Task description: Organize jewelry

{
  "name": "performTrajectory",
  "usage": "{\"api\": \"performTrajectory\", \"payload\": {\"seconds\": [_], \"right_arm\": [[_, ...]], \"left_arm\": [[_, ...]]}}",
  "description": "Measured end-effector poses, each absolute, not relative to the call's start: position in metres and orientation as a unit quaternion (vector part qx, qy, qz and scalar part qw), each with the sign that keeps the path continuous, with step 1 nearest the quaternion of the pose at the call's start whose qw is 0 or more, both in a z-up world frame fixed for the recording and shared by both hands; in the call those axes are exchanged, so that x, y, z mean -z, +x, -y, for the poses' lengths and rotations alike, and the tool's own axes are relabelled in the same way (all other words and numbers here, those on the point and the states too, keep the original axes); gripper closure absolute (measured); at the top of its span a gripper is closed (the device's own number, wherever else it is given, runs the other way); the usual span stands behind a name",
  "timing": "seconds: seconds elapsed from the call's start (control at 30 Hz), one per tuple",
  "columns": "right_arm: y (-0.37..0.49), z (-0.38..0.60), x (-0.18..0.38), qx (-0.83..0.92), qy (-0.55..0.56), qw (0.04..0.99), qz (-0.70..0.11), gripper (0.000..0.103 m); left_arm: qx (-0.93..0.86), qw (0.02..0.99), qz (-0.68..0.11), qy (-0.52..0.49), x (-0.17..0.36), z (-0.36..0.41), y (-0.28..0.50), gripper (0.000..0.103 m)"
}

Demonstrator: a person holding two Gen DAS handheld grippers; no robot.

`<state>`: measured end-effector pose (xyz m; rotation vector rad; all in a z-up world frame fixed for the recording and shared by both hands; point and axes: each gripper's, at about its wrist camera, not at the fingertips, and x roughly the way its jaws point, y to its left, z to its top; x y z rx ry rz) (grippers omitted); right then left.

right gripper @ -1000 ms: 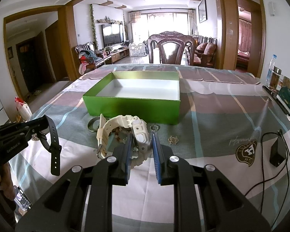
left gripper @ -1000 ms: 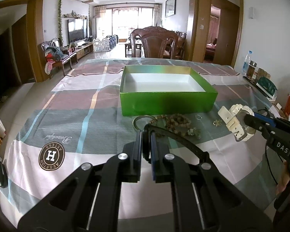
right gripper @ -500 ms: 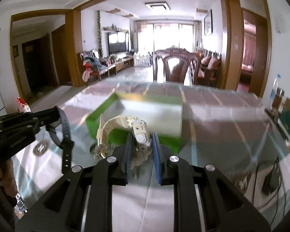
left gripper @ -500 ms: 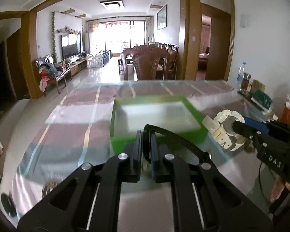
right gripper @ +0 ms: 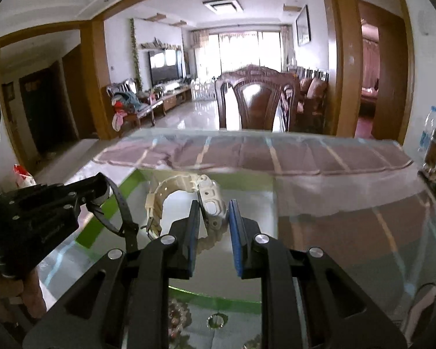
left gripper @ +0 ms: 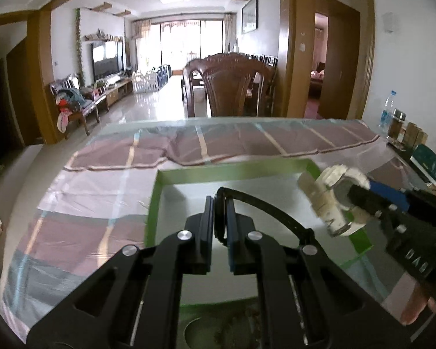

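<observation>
My left gripper (left gripper: 219, 221) is shut on a black watch strap (left gripper: 264, 206) and hangs over the white inside of the green box (left gripper: 232, 170). In the left wrist view my right gripper (left gripper: 354, 195) comes in from the right, shut on a white watch (left gripper: 331, 200) above the box's right side. The right wrist view has the white watch (right gripper: 212, 200) pinched between the blue pads, over the green box (right gripper: 130, 183). There my left gripper (right gripper: 101, 189) is at the left with the black watch (right gripper: 122, 206) dangling from it.
Beads (right gripper: 177, 320) and a small ring (right gripper: 217, 320) lie on the checked cloth in front of the box's near wall, with a bangle (left gripper: 200, 331) beside them. A wooden chair (left gripper: 229, 87) stands beyond the table. Bottles and jars (left gripper: 398, 125) line the right edge.
Both grippers have moved forward from in front of the jewelry pile to above the green box, each still carrying its watch.
</observation>
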<state>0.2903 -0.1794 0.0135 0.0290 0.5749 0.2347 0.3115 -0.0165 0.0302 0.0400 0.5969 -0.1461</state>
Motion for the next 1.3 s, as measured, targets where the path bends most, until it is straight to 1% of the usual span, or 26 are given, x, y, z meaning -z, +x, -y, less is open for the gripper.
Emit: {"api": "performTrajectory", "payload": {"seconds": [0.23,0.4,0.43,0.47,0.5,0.53,0.57,0.6,0.67,0.73,0.83,0.93,1.0,1.1,1.17,1.3], "right_arm": [[0.307,0.178,0.012,-0.114,0.012,0.945,-0.306,0.083],[0.308,0.179,0.020,-0.100,0.009,0.945,-0.311,0.082],[0.308,0.180,0.021,-0.096,0.009,0.946,-0.308,0.081],[0.309,0.176,0.020,-0.092,0.007,0.948,-0.305,0.068],[0.307,0.176,0.019,-0.085,0.006,0.951,-0.297,0.048],[0.304,0.178,0.017,-0.076,0.008,0.956,-0.283,0.039],[0.298,0.183,0.011,-0.061,0.013,0.963,-0.261,0.026],[0.292,0.187,0.006,-0.050,0.018,0.968,-0.245,0.019],[0.285,0.195,-0.005,-0.047,0.031,0.971,-0.233,0.018],[0.277,0.200,-0.015,-0.049,0.042,0.970,-0.233,0.018],[0.249,0.198,-0.033,-0.055,0.029,0.972,-0.227,0.018],[0.209,0.193,-0.043,-0.059,0.002,0.974,-0.220,0.018],[0.185,0.194,-0.044,-0.067,0.002,0.973,-0.223,0.018],[0.140,0.199,-0.039,-0.068,0.002,0.972,-0.226,0.018],[0.114,0.203,-0.031,-0.068,0.007,0.970,-0.231,0.015],[0.075,0.205,-0.010,-0.064,0.004,0.967,-0.247,0.015]], "left_arm": [[0.073,0.948,-0.310,0.016,-0.001,0.011,0.330,0.095],[0.071,0.946,-0.317,0.024,0.007,0.011,0.339,0.093],[0.070,0.945,-0.318,0.026,0.008,0.011,0.340,0.093],[0.068,0.945,-0.318,0.028,0.008,0.011,0.340,0.091],[0.063,0.947,-0.314,0.032,0.008,0.011,0.340,0.079],[0.058,0.949,-0.309,0.035,0.008,0.011,0.339,0.067],[0.048,0.954,-0.292,0.037,0.005,0.009,0.336,0.040],[0.041,0.959,-0.277,0.038,0.002,0.009,0.331,0.030],[0.031,0.966,-0.251,0.044,-0.009,0.008,0.319,0.030],[0.033,0.968,-0.245,0.047,-0.019,0.008,0.308,0.030],[0.034,0.970,-0.232,0.057,-0.034,0.009,0.285,0.029],[0.030,0.973,-0.222,0.054,-0.045,0.002,0.249,0.022],[0.034,0.975,-0.217,0.043,-0.049,-0.008,0.215,0.014],[0.038,0.974,-0.220,0.034,-0.043,-0.019,0.169,0.007],[0.050,0.970,-0.236,0.027,-0.034,-0.027,0.141,0.007],[0.049,0.964,-0.260,0.001,-0.014,-0.039,0.088,0.006]]}}
